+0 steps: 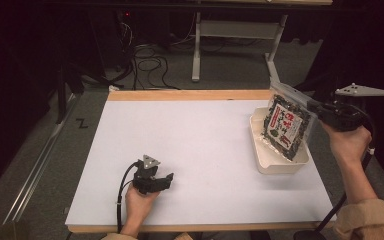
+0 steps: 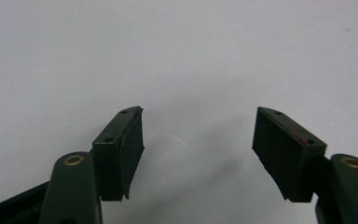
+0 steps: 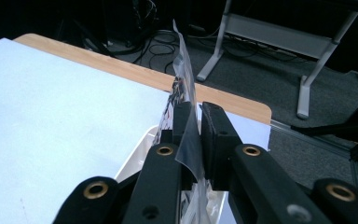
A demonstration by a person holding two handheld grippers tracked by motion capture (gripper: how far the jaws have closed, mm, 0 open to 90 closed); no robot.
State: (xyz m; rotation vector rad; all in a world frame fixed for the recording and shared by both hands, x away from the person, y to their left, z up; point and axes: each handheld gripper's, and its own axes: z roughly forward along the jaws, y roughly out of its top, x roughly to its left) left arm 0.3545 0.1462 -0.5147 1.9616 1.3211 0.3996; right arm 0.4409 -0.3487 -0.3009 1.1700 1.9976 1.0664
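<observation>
The table [image 1: 200,150] is a pale, almost white sheet laid over a wooden top, whose light wood edge shows along the far side and the near side. Around it the room is dark: grey carpet, a tangle of black cables [image 1: 147,62] on the floor beyond the far edge, and the grey metal legs of a stand [image 1: 235,35] behind that. A metal rail runs along the floor at the left.

At the right end of the table sits a white tray [image 1: 280,167], its long side running away from the person. The right gripper [image 1: 314,111] holds a snack bag [image 1: 286,125] by its clear top seal — in the right gripper view the 2 jaws are pinched on the thin plastic strip [image 3: 190,140], with almost no gap left. The bag hangs tilted, its printed face toward the table's middle, its lower end down inside the tray; whether it touches the tray floor cannot be told.

The left gripper [image 1: 164,181] lies low near the front edge, well apart from the tray, resting in the person's hand [image 1: 139,202]. Its jaws stand apart with nothing between them — only bare white surface shows beyond the pads [image 2: 130,149].
</observation>
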